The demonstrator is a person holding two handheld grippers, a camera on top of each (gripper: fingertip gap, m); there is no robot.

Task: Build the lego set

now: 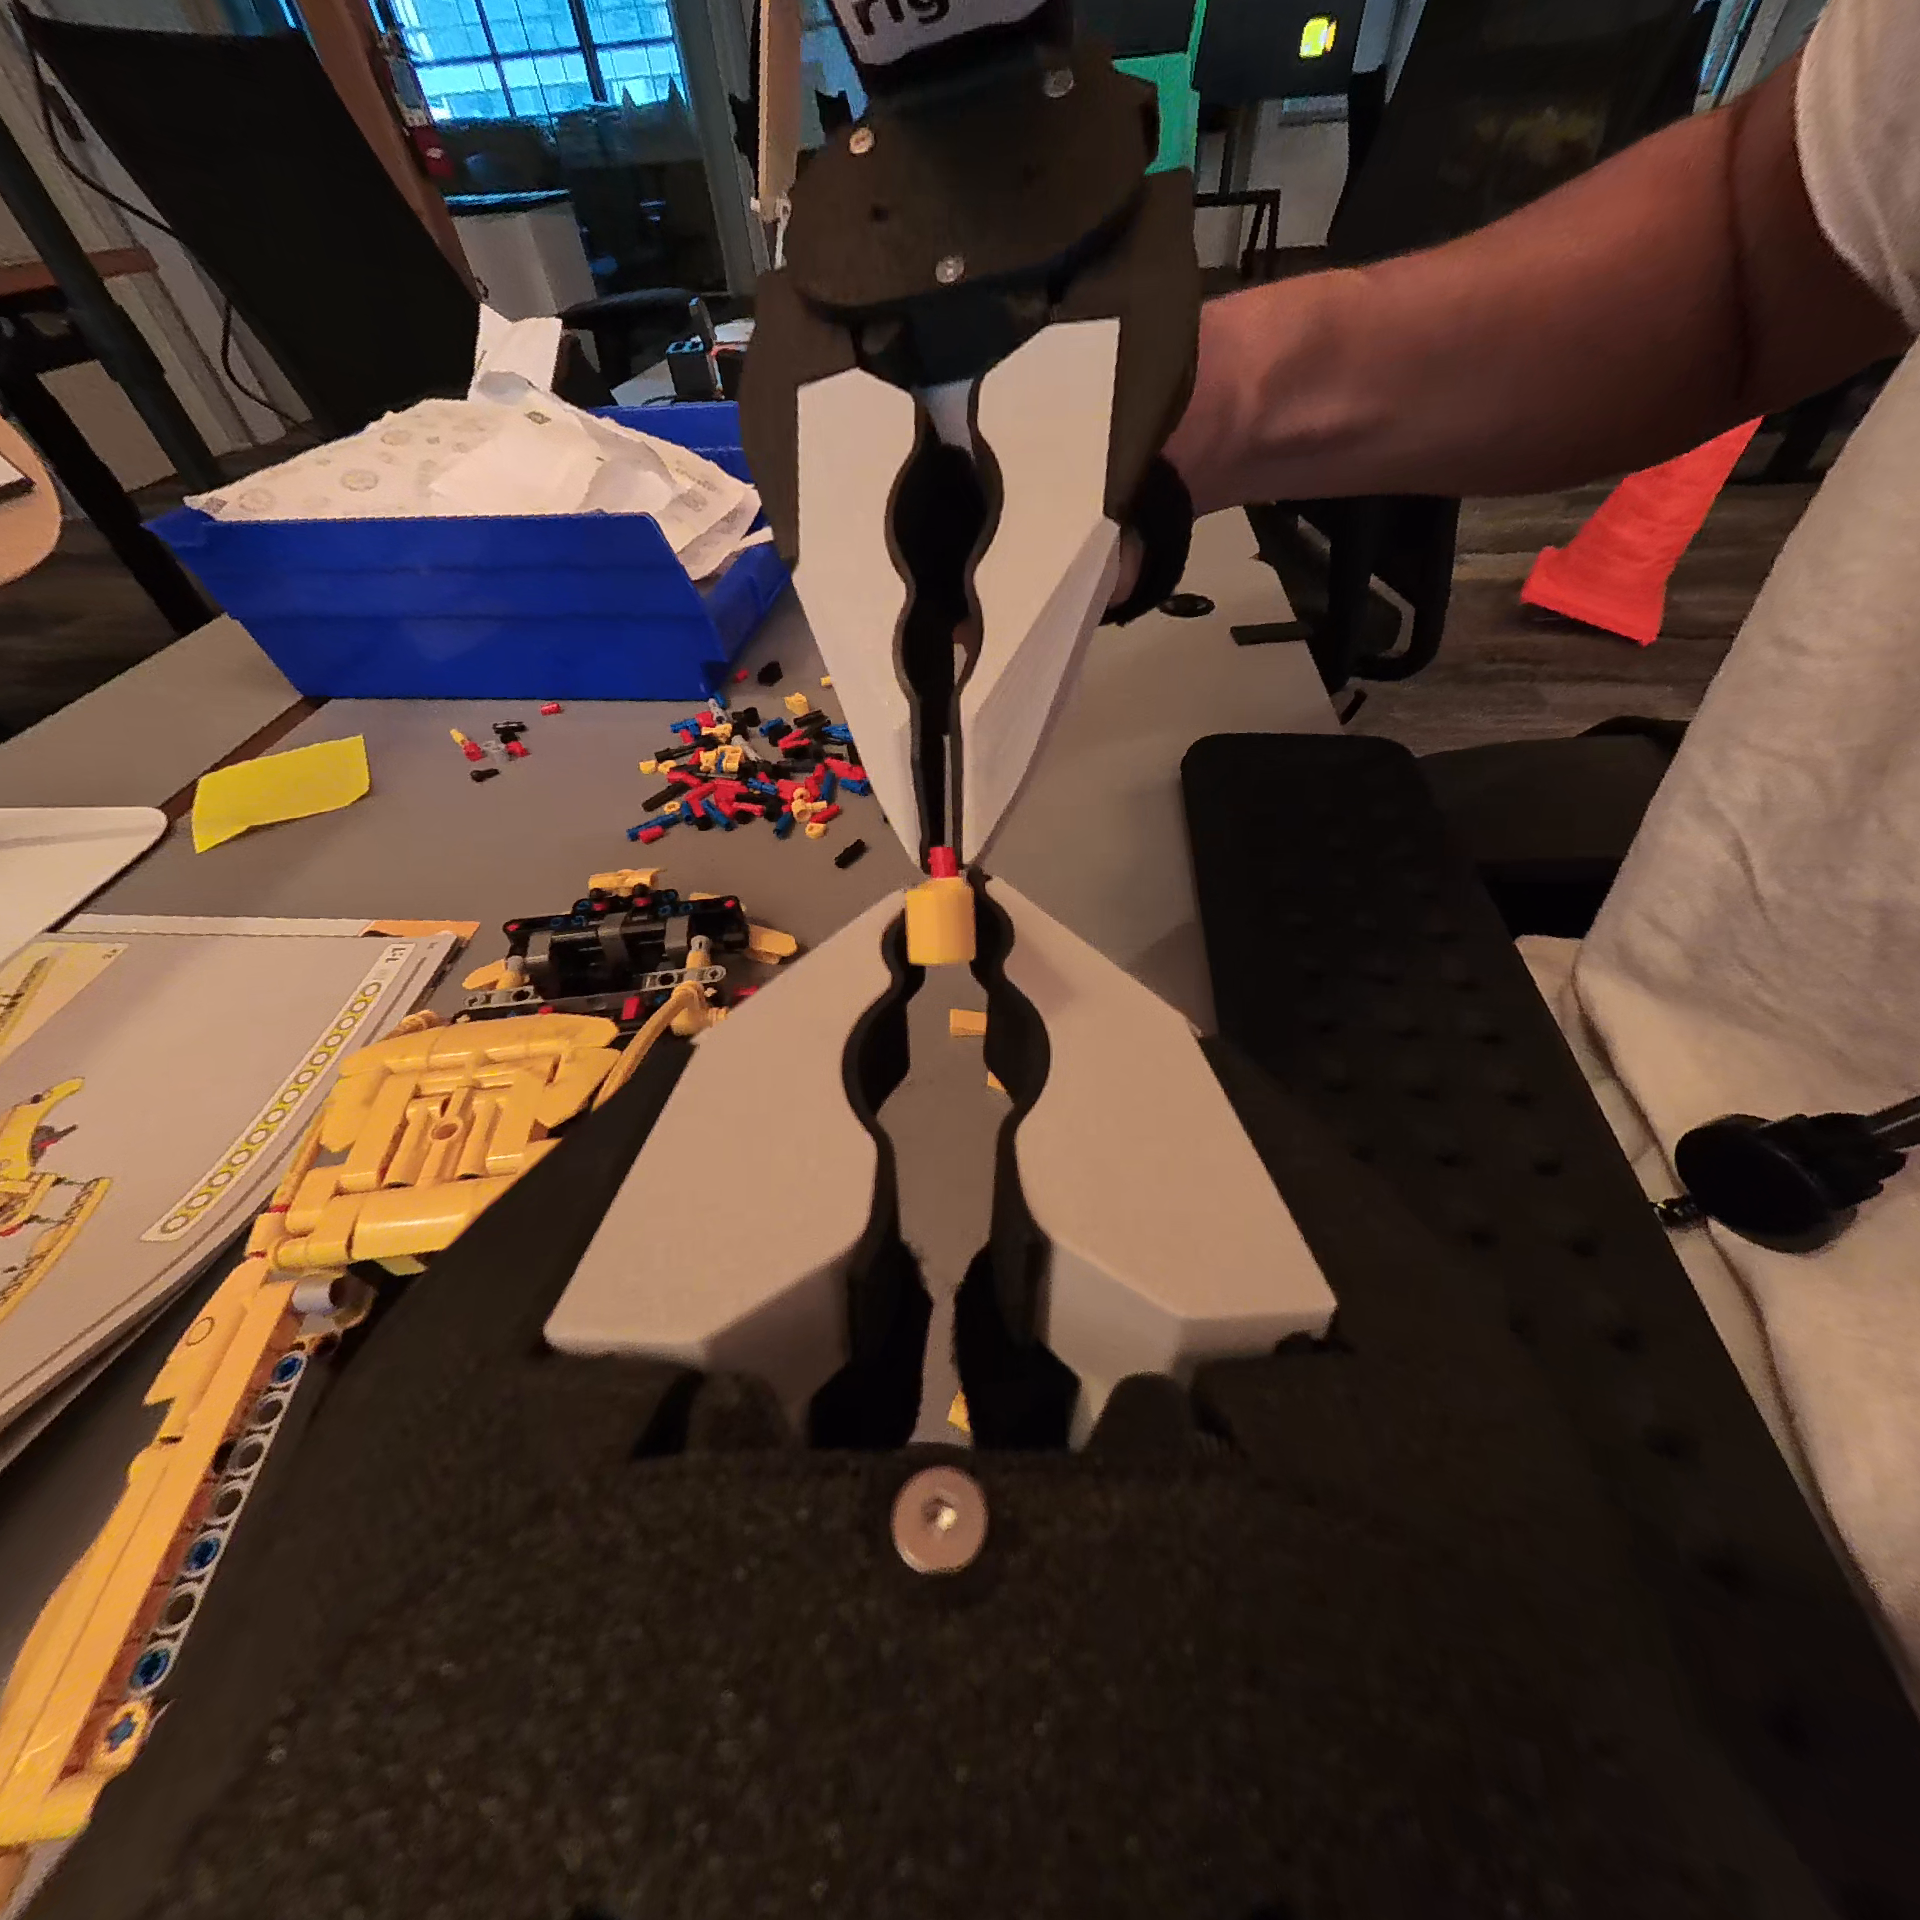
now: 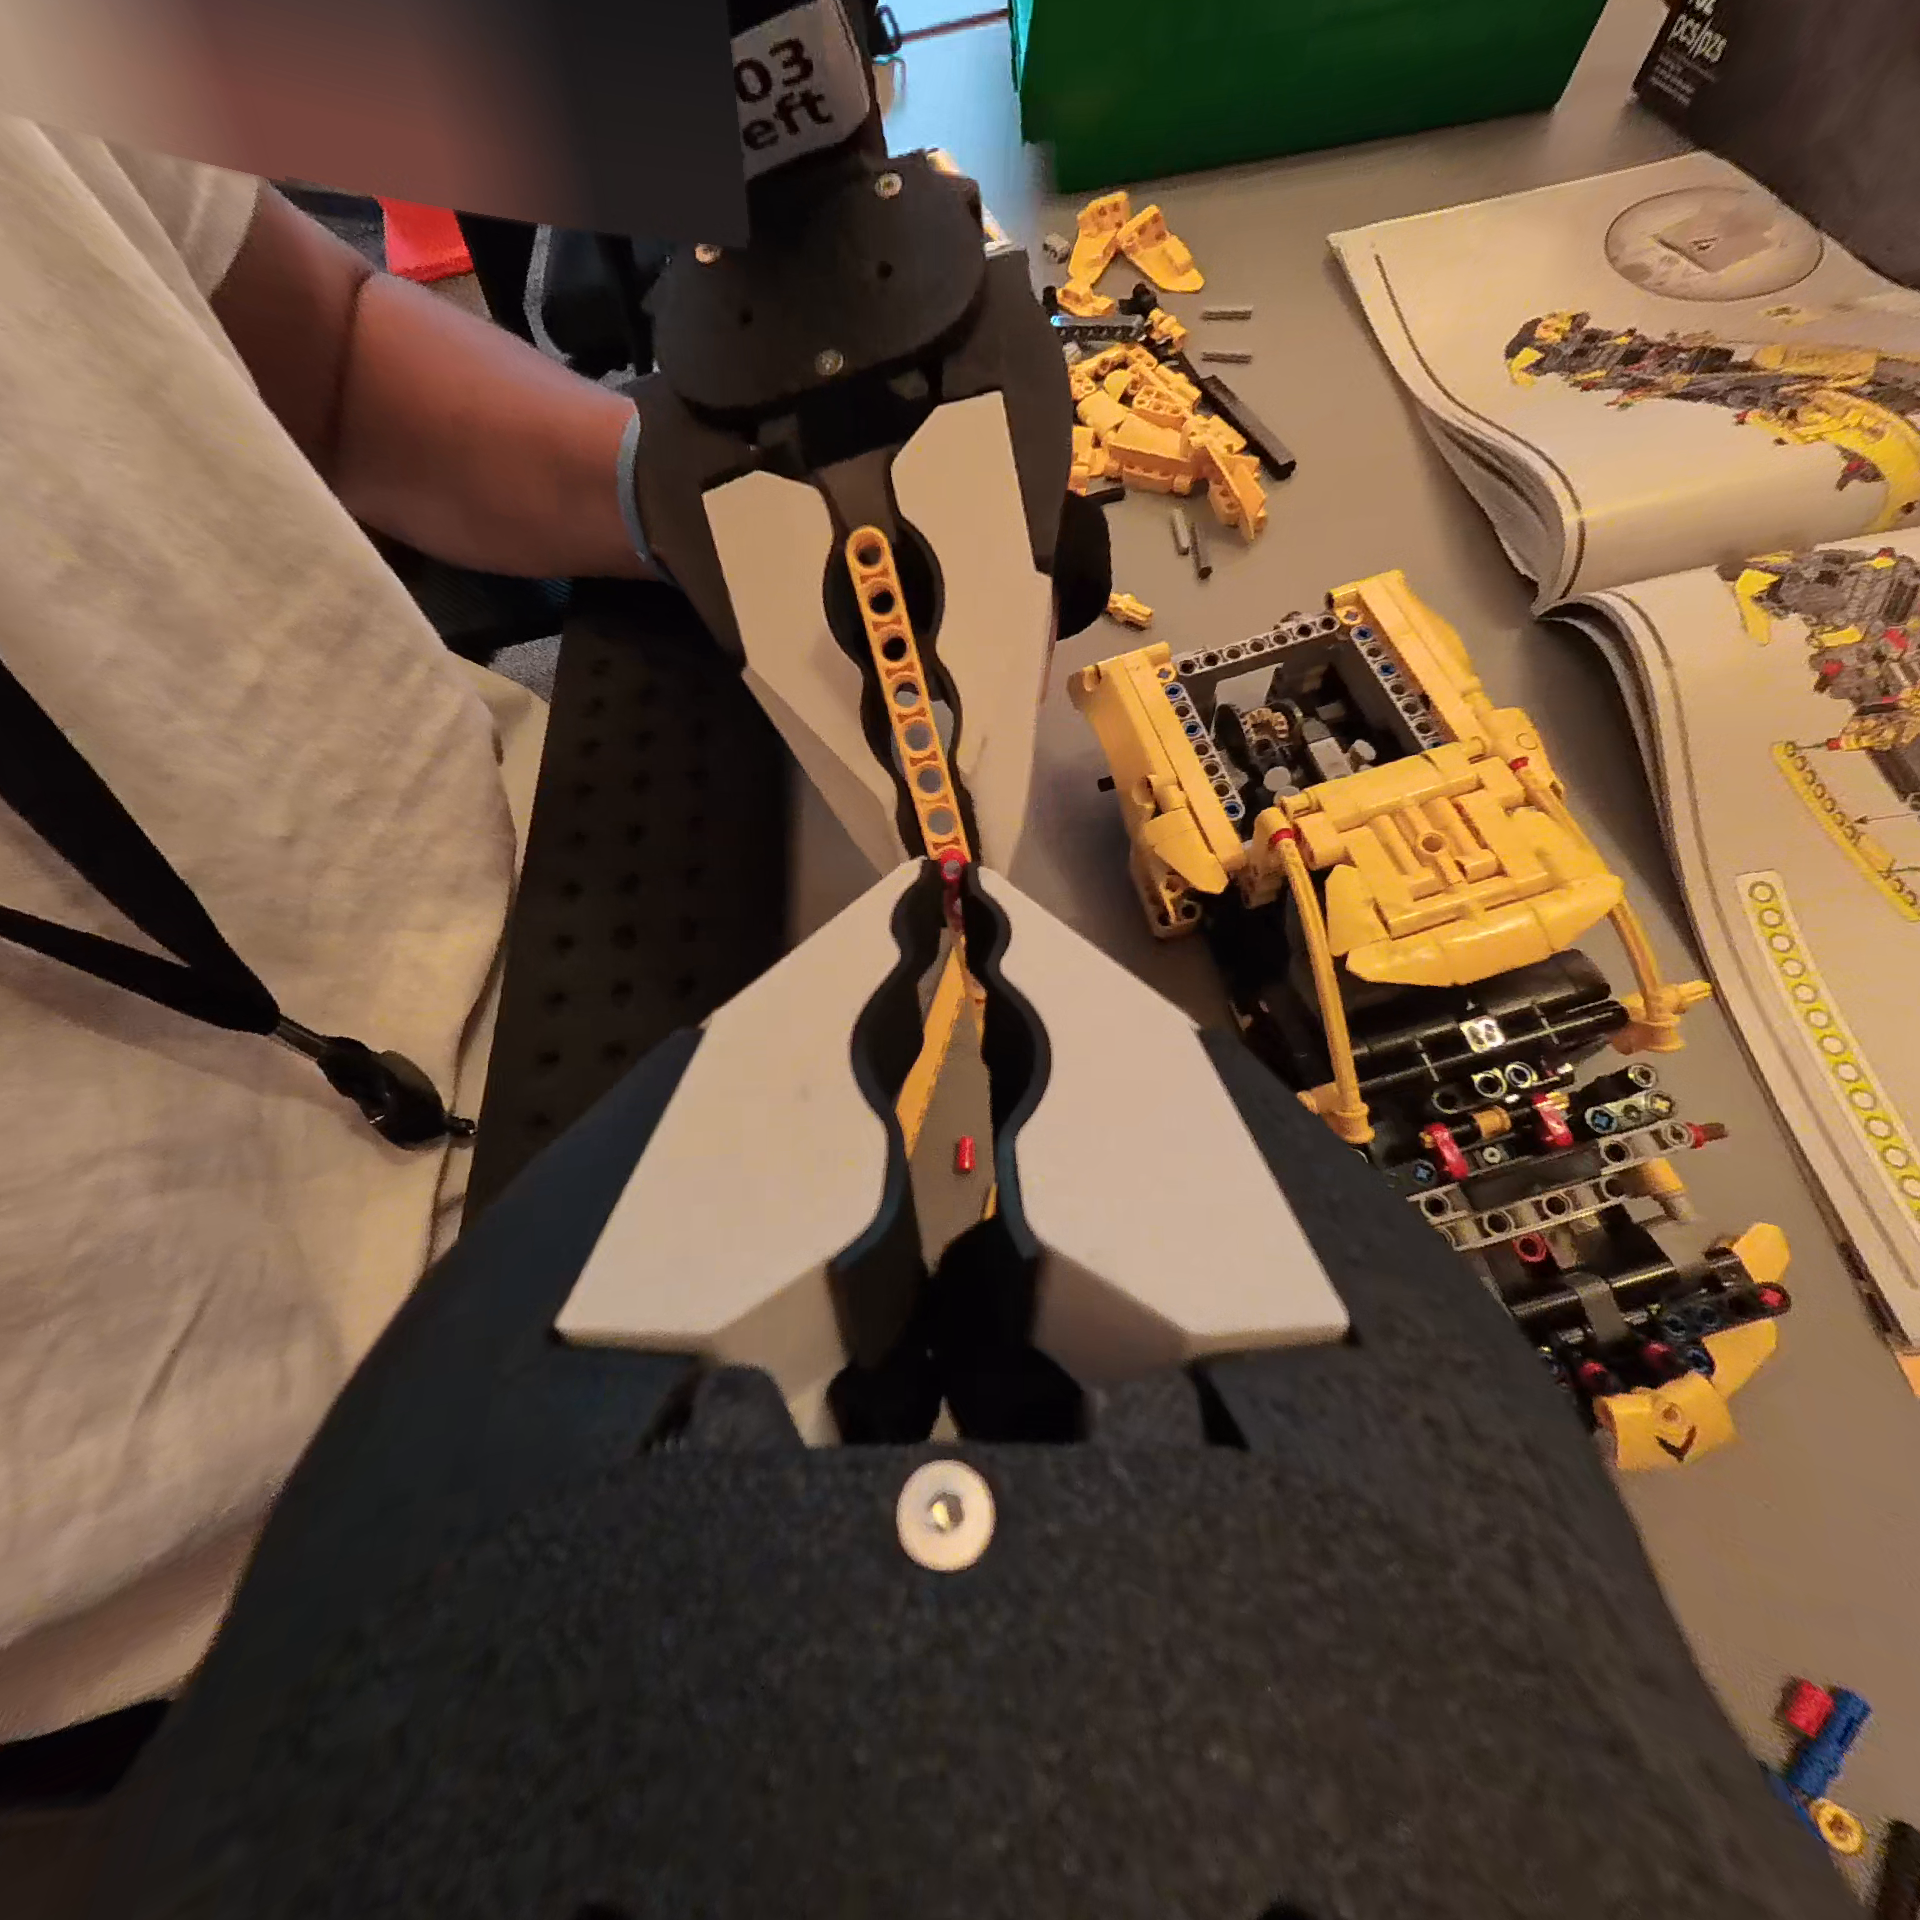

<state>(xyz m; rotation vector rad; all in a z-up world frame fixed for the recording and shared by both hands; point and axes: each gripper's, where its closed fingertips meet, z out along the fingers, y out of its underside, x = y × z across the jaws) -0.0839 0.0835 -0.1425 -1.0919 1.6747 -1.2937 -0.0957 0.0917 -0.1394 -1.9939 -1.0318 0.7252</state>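
The left tool (image 1: 940, 925) is clenched on a yellow beam (image 2: 909, 691) with holes, tip to tip with the right tool (image 2: 951, 883), which pinches a small red pin (image 1: 941, 860). The half-built yellow vehicle (image 2: 1423, 914) sits on the tabletop (image 2: 1714, 1538) nearby.

On a white tag (image 1: 914, 21) atop the right gripper (image 1: 940, 857), bold dark lettering, cut off by the top edge. On a like white tag (image 2: 790, 88) atop the left gripper (image 2: 951, 854), dark digits over a word, legible. At the corner of the open booklet (image 1: 156, 1091), a small page number, blurred. On the dark box (image 2: 1704, 52) at top right, white print, partly cropped. On a black tile (image 2: 1484, 1034) of the yellow model (image 2: 1434, 862), a small white mark, too small to read. On the crumpled paper (image 1: 468, 457) in the blue bin (image 1: 468, 613), faint round printed marks.
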